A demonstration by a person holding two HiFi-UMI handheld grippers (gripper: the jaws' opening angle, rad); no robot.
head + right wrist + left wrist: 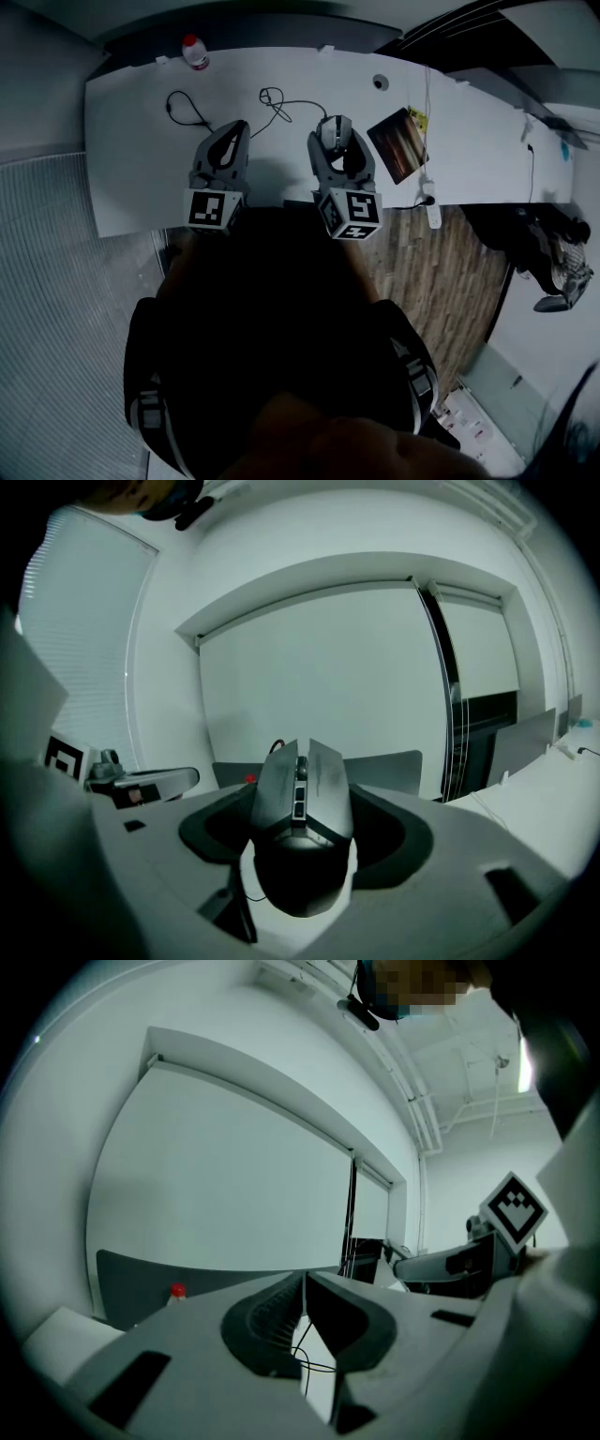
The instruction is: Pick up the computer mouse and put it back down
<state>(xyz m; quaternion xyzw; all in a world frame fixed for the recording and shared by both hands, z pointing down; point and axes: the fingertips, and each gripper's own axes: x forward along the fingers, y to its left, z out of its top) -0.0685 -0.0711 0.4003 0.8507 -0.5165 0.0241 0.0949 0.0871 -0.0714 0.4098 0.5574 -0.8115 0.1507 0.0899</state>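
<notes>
The grey and black computer mouse (pixel 332 130) sits between the jaws of my right gripper (pixel 335 141) over the white table (pixel 131 169). In the right gripper view the mouse (pixel 302 808) fills the gap, and both dark pads press its sides, so my right gripper (pixel 305 799) is shut on it. Its black cable (pixel 281 108) loops away to the left across the table. My left gripper (pixel 236 129) rests left of the mouse, apart from it. Seen in its own view, the left gripper (pixel 305 1283) has its jaws meeting at the tip with nothing held, and the cable (pixel 302 1354) shows below.
A red-capped bottle (pixel 195 52) stands at the table's far edge. A second black cable (pixel 187 108) lies at the left. A brown book (pixel 398 143) lies right of the mouse, with a white power strip (pixel 432 212) at the near edge. Wooden floor shows at the right.
</notes>
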